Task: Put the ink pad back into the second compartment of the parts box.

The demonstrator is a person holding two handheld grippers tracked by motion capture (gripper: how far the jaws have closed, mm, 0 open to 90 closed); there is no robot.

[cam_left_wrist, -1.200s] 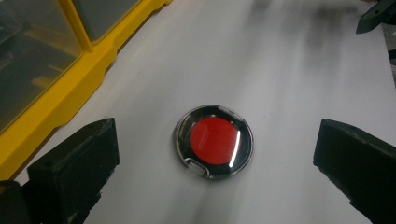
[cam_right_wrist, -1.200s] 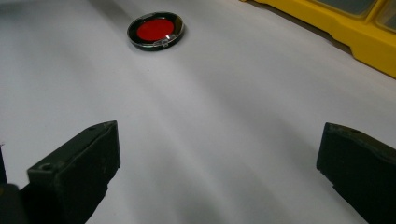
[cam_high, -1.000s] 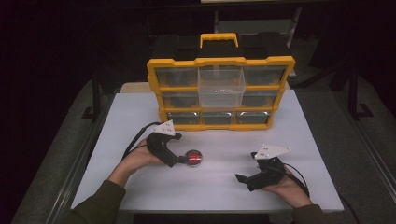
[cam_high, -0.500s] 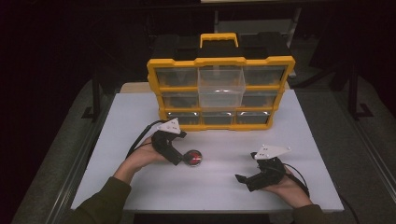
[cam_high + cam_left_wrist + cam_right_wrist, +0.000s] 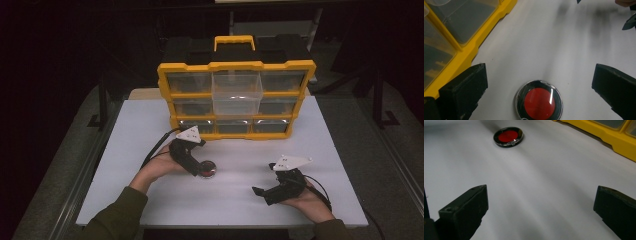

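Red disc (image 5: 538, 103): one, round, red face in a dark shiny rim, lying flat on the bench between my left fingers, touching neither as far as I can tell.
Organiser (image 5: 236, 98): one, yellow frame, handle on top, standing upright at the back of the bench; nine clear drawers, the top middle one pulled forward.
Bench (image 5: 150, 130): one, white, bare apart from the organiser and the disc.
Left gripper (image 5: 197, 170): one; a second ago it sat beside the disc, now it is over it, fingers (image 5: 464, 91) spread wide, one on each side.
Meaning: I judge a grasp is next; nothing is held yet.
Right gripper (image 5: 261, 193): one, unmoved on the bench, well apart from the disc, fingers (image 5: 465, 211) wide and empty.
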